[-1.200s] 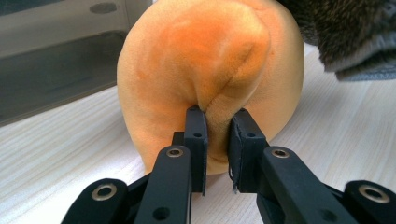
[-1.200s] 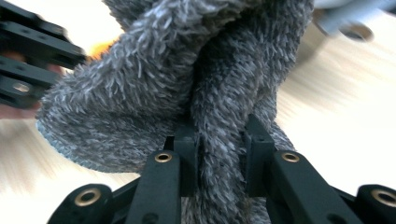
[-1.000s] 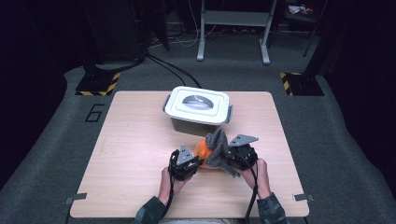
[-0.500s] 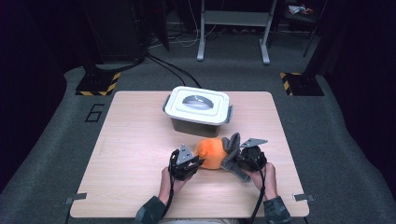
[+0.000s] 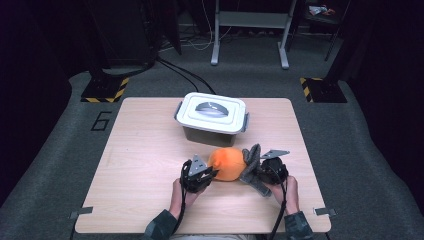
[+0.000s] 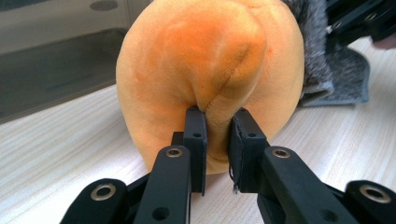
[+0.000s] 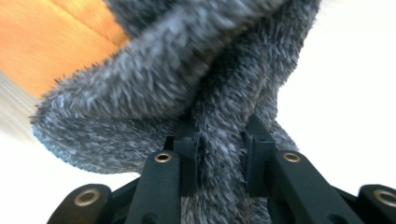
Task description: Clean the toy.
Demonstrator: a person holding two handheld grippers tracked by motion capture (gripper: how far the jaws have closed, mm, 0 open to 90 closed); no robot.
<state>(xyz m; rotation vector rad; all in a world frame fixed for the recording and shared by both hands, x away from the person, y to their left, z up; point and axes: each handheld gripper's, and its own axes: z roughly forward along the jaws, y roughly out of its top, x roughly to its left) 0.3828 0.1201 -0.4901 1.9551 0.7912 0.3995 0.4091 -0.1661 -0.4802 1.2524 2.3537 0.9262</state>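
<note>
- Left gripper (image 5: pixel 212 173), nearest the table's front edge in the high view: held in the person's left hand (image 5: pixel 181 191), its jaws are clamped on a pinched fold of the orange plush toy (image 5: pixel 227 163). In the left gripper view the two pads (image 6: pixel 195 135) press the fold from both sides.
- Right gripper (image 5: pixel 248 172), held in the right hand (image 5: pixel 289 189) at the same depth: its jaws are closed on a strip of the grey fuzzy fabric (image 5: pixel 251 156). In the right gripper view the grey pile (image 7: pixel 219 154) fills the gap between the jaws.
- Orange plush toy: rounded, resting on the wooden table (image 5: pixel 145 165) between the two grippers, touching both. In the left gripper view its orange body (image 6: pixel 210 60) stands upright on the table surface.
- Grey fuzzy fabric: attached to the toy's right side, rising beside it and draped toward the right gripper; a flap (image 6: pixel 336 74) lies on the table behind the toy in the left gripper view.
- Lidded plastic box (image 5: pixel 212 119): farther back, near the table's centre, just behind the toy and apart from it; white lid on, handle folded flat, grey latches at both ends.
</note>
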